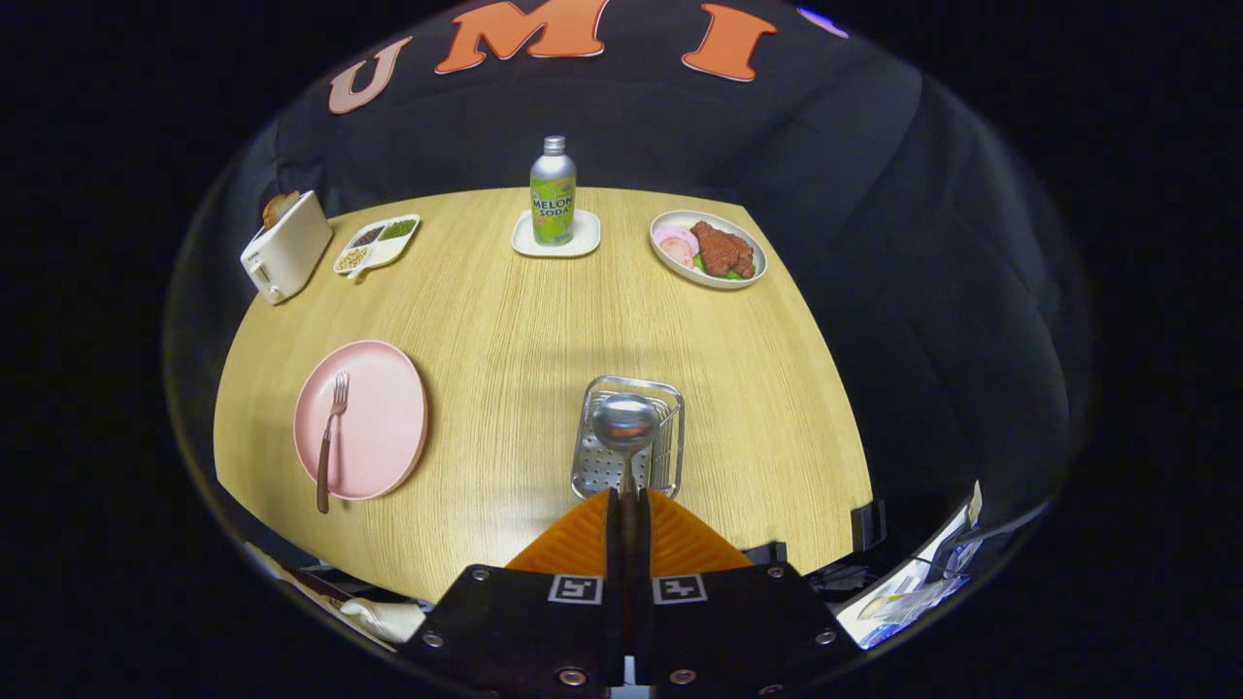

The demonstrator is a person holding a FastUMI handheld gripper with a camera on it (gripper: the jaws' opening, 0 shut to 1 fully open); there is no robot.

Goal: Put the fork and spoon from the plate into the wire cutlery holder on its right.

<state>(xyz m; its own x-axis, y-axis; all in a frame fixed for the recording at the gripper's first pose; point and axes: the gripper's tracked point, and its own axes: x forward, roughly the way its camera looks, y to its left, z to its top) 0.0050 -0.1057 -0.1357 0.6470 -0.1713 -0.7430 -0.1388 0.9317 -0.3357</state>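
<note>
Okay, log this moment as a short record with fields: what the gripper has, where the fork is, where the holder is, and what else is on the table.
gripper: gripper shut on the spoon's handle
spoon: spoon bowl held over the wire cutlery holder, just ahead of the fingers
fork: fork lies on the pink plate, handle past the near rim
holder: right of the plate, on the table
far side: toaster, divided dish, soda bottle on a coaster, food plate

Bystanders on the pale wooden surface (505, 320)
White toaster (285, 247), divided snack dish (378, 244), green soda bottle (553, 191) (on a white coaster (556, 235)), oval plate of food (708, 249).
</note>
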